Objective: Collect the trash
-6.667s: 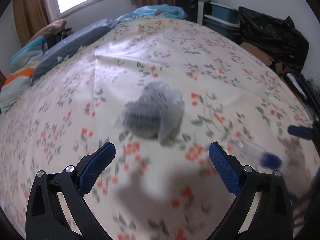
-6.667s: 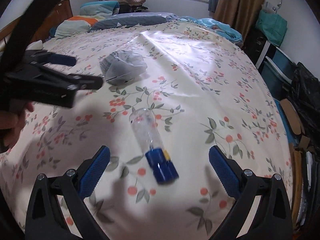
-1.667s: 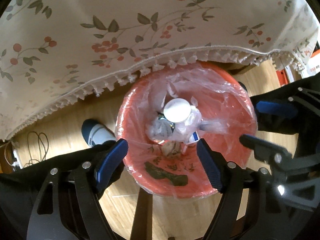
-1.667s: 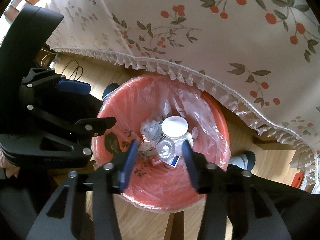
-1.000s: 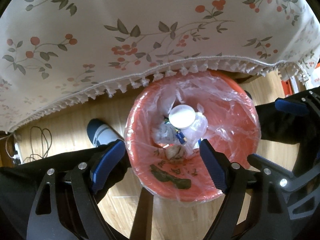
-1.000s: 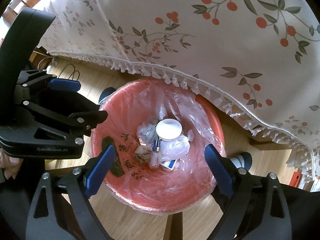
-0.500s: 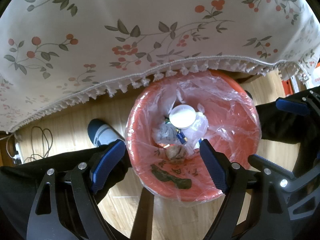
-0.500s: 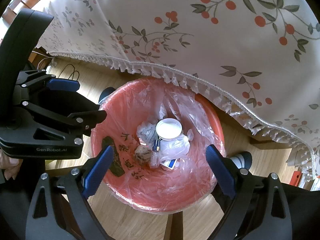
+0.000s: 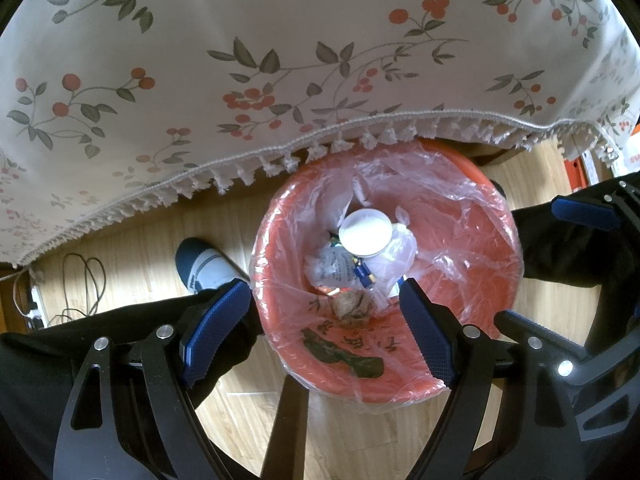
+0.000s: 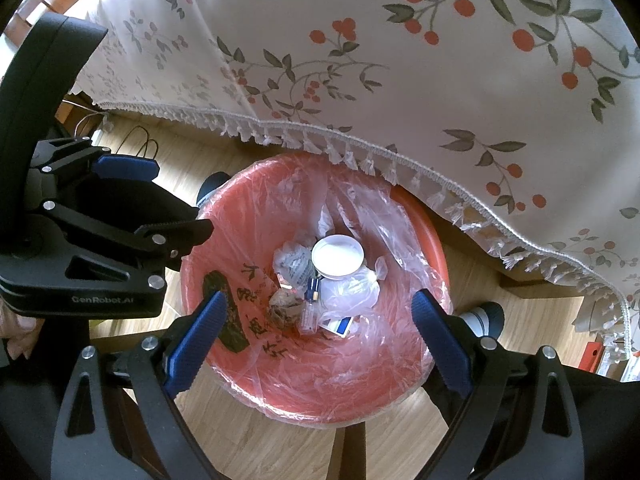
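A red bin (image 9: 472,168) with a clear liner stands on the wood floor under the fringed edge of the bed. Inside lie a crumpled plastic bag (image 9: 332,268), a clear bottle with a blue cap (image 10: 310,308), a white round lid (image 10: 338,257) and brown crumpled paper (image 10: 284,306). My left gripper (image 9: 320,332) hangs open over the bin's near rim, nothing between its blue pads. My right gripper (image 10: 318,344) is open too, above the bin (image 10: 432,232), also empty. Each gripper shows at the side of the other's view: the right gripper (image 9: 536,264) and the left gripper (image 10: 182,198).
The flowered bedspread (image 9: 280,60) overhangs the bin's far side. A person's socked feet (image 9: 204,268) (image 10: 480,318) and dark trouser legs stand either side of the bin. Cables (image 9: 80,280) lie on the floor at the left.
The bag and the bottle that lay on the bed are now in the bin. The right jaws, narrow around the bottle earlier, have opened wide. Over the last second nothing moved.
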Motion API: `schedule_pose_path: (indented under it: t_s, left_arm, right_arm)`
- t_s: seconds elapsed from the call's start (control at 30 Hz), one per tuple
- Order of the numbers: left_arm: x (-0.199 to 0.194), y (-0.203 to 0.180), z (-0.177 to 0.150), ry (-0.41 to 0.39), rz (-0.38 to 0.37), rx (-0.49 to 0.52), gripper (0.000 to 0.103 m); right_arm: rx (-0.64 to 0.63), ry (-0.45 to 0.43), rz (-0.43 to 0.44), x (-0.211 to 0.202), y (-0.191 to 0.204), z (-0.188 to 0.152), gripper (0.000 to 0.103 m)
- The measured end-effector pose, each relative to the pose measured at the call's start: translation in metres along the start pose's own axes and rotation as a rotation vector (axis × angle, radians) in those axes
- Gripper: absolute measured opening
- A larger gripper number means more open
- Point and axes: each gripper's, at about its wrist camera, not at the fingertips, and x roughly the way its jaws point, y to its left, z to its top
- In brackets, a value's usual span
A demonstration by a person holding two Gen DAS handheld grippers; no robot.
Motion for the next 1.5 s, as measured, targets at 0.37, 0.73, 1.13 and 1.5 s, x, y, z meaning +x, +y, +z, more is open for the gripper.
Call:
schedule_pose_path:
  t_s: [0.37, 0.73, 1.13, 1.5]
  left_arm:
    - [0.001, -0.003, -0.001, 0.004, 0.020, 0.008, 0.089]
    - [-0.013, -0.005, -0.004, -0.011, 0.024, 0.021, 0.097]
    - [-0.040, 0.001, -0.011, -0.003, -0.067, -0.030, 0.097]
    - [-0.071, -0.006, -0.033, -0.010, 0.038, 0.019, 0.097]
  right_arm:
    - [-0.001, 0.009, -0.005, 0.003, 0.000, -0.002, 0.097]
    - [-0.045, 0.035, -0.044, -0.014, 0.012, -0.002, 0.098]
    - [-0.093, 0.031, -0.139, -0.044, 0.020, -0.015, 0.098]
    - [-0.083, 0.060, -0.149, -0.067, 0.025, -0.018, 0.098]
